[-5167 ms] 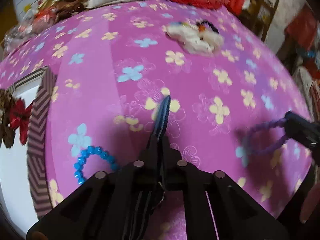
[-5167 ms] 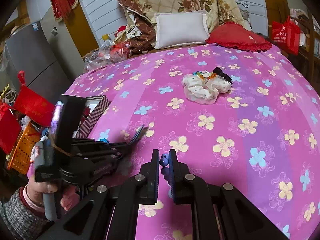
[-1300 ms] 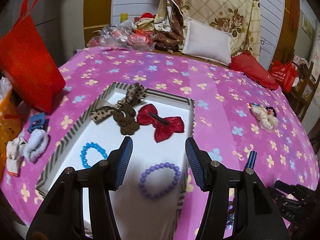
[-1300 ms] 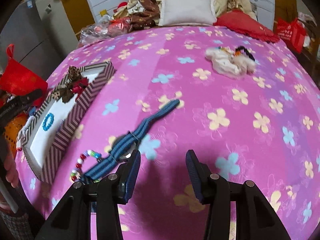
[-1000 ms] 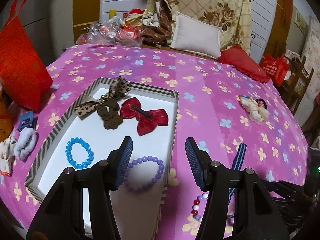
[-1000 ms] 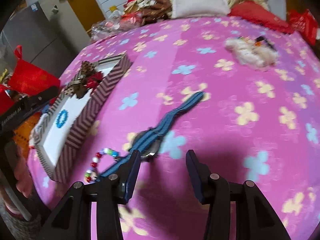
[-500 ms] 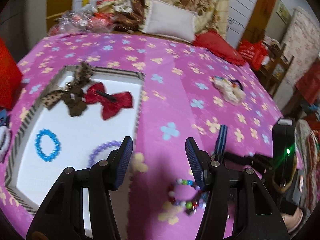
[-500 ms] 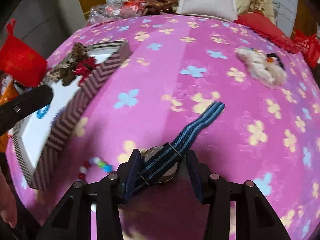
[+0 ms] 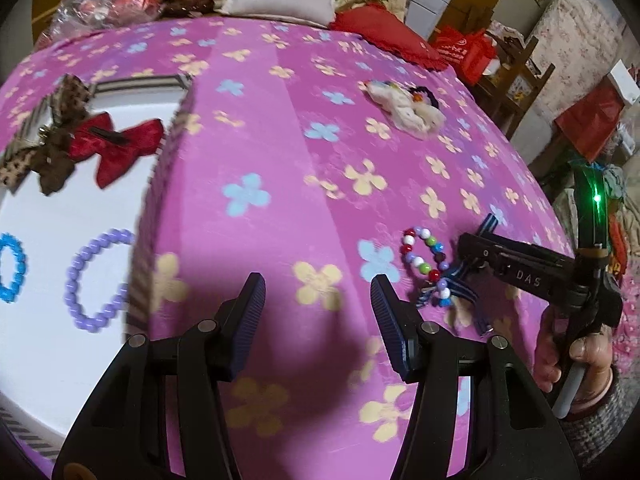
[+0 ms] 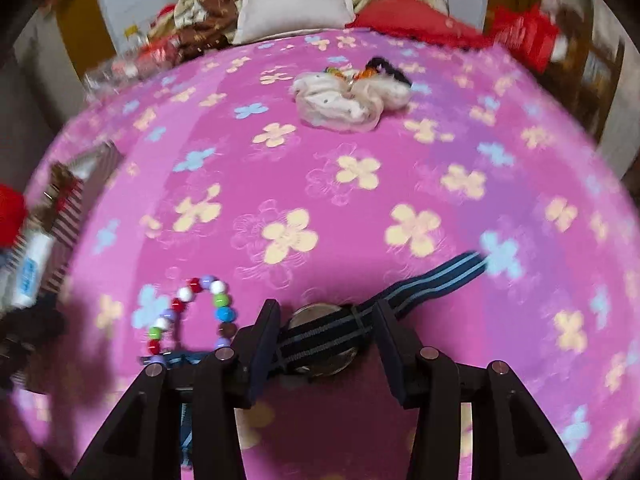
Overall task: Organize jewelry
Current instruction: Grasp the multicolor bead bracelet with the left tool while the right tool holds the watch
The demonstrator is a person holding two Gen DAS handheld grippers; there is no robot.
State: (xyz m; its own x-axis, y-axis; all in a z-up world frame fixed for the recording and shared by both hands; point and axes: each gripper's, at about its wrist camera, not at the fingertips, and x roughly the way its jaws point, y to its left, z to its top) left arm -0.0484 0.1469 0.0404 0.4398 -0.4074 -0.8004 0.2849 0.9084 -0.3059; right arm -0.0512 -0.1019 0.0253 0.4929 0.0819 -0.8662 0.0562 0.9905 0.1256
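Observation:
A watch point(image 10: 324, 340) on a blue striped strap lies on the pink flowered bedspread. My right gripper point(image 10: 326, 326) stands open astride it, the watch face between the jaws and the strap running out to both sides. Just left of it lies a multicoloured bead bracelet point(image 10: 192, 312). In the left wrist view my left gripper point(image 9: 318, 292) is open over bare bedspread, with nothing in it. The bead bracelet point(image 9: 424, 258) and the right gripper point(image 9: 470, 250) are to its right. At its left is the striped tray point(image 9: 144, 216), which holds a purple bracelet point(image 9: 69, 284), a blue bracelet point(image 9: 19, 256) and two bows.
A pile of white scrunchies and hair ties point(image 10: 352, 96) lies farther up the bed. Pillows point(image 10: 292, 4) and bedding line the far edge. A person's hand point(image 9: 560, 352) grips the right gripper's handle. Red bags point(image 9: 464, 52) and wooden furniture stand past the bed's right side.
My left gripper swung right and down, from over the tray to the bedspread near the bead bracelet. My right gripper slid over the watch, which now sits between its jaws.

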